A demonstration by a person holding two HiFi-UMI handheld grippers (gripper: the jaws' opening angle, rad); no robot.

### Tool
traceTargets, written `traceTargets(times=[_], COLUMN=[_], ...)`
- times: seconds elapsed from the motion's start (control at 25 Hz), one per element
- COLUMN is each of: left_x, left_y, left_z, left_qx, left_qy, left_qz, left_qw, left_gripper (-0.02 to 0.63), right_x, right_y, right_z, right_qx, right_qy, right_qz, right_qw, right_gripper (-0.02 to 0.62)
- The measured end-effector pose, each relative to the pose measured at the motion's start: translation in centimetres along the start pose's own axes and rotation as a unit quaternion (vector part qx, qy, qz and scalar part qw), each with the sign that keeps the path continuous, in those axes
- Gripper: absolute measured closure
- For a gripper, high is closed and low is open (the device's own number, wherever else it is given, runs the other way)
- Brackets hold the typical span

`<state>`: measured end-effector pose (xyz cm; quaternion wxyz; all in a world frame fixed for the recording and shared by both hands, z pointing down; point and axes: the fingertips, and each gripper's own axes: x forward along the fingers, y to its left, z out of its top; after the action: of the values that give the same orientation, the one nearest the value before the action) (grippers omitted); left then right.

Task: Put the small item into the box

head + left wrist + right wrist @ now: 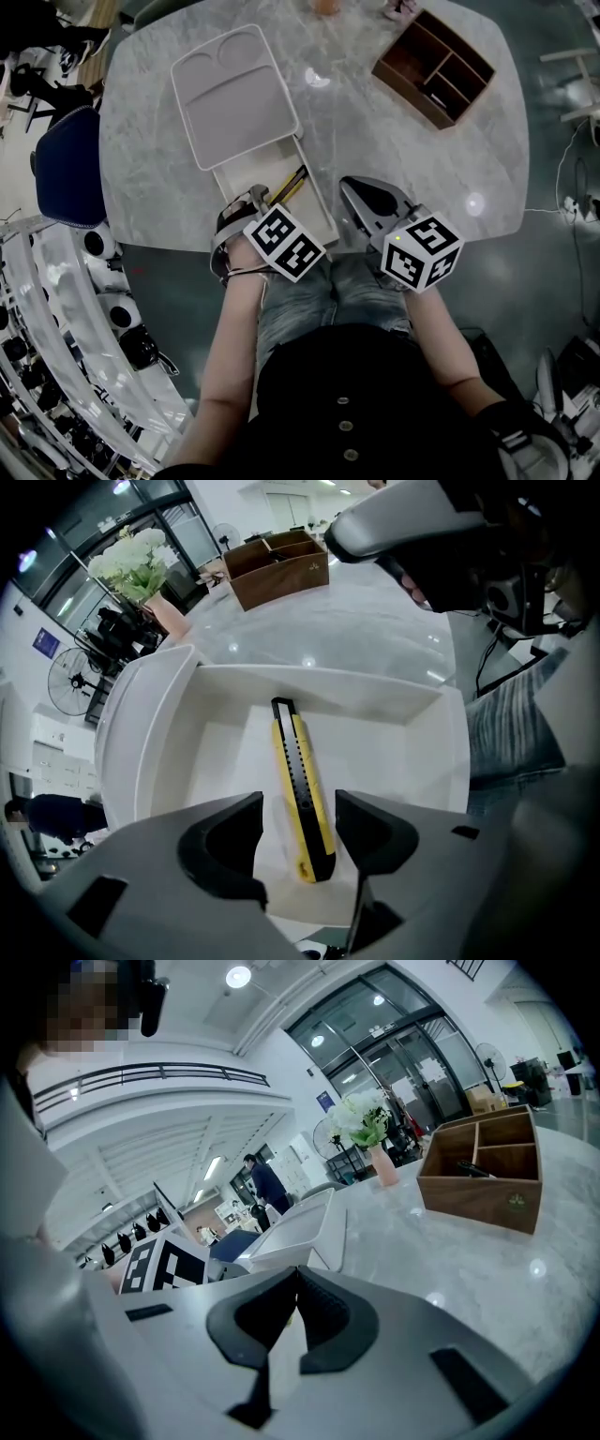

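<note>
A yellow and black utility knife (302, 789) lies flat on the floor of the open white box (375, 691), apart from both pads. My left gripper (298, 832) points steeply down over it, open, with the knife showing through the gap between the jaws. In the head view the knife (292, 185) lies in the box (234, 178) just beyond the left gripper (258, 199). My right gripper (361, 202) rests to the right of the box at the table's near edge. Its jaws are shut on nothing in the right gripper view (296, 1283).
The box's white lid (234, 94) lies open beyond the box. A wooden organizer with compartments (433, 67) stands at the far right of the marble table (375, 141). A vase of white flowers (370, 1133) stands at the far edge. A blue chair (70, 164) is at the left.
</note>
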<state>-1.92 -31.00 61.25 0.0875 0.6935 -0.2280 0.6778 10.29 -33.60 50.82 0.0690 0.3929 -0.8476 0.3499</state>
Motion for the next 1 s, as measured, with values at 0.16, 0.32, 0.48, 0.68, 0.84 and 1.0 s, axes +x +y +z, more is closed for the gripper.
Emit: traceTargets(times=[0.16,0.32,0.48,0.68,0.84,1.0], left_x=[-0.6,-1.7,-3.1,-5.7,-8.1,-11.1], left_y=[0.1,0.4,1.0,2.2,3.5,4.7], left_z=[0.1,0.4,0.6,1.2,1.5,1.7], left_qx=[-0.004,-0.032,-0.071,-0.153,-0.191,-0.245], left_qy=[-0.013,-0.046,-0.091,-0.186,-0.258,-0.338], left_qz=[0.004,0.002,-0.008,-0.041,-0.046,-0.074], left_qw=[0.9999,0.9984,0.9933,0.9697,0.9460,0.9056], left_gripper=[0.360,0.359,0.354,0.354,0.359,0.419], right_x=[0.0,-0.1,-0.3,0.0,0.4,0.7], right_y=[0.6,1.1,1.7,3.3,4.6,5.8], right_z=[0.2,0.4,0.7,1.0,2.1,3.6], right_qx=[-0.006,-0.015,-0.024,-0.034,-0.056,-0.072], right_qy=[-0.005,-0.009,-0.013,-0.015,-0.026,-0.041], right_qz=[0.006,0.007,0.001,0.001,0.000,0.000], right_qw=[1.000,1.000,1.000,0.999,0.998,0.997], right_gripper=[0.592,0.592,0.592,0.592,0.592,0.592])
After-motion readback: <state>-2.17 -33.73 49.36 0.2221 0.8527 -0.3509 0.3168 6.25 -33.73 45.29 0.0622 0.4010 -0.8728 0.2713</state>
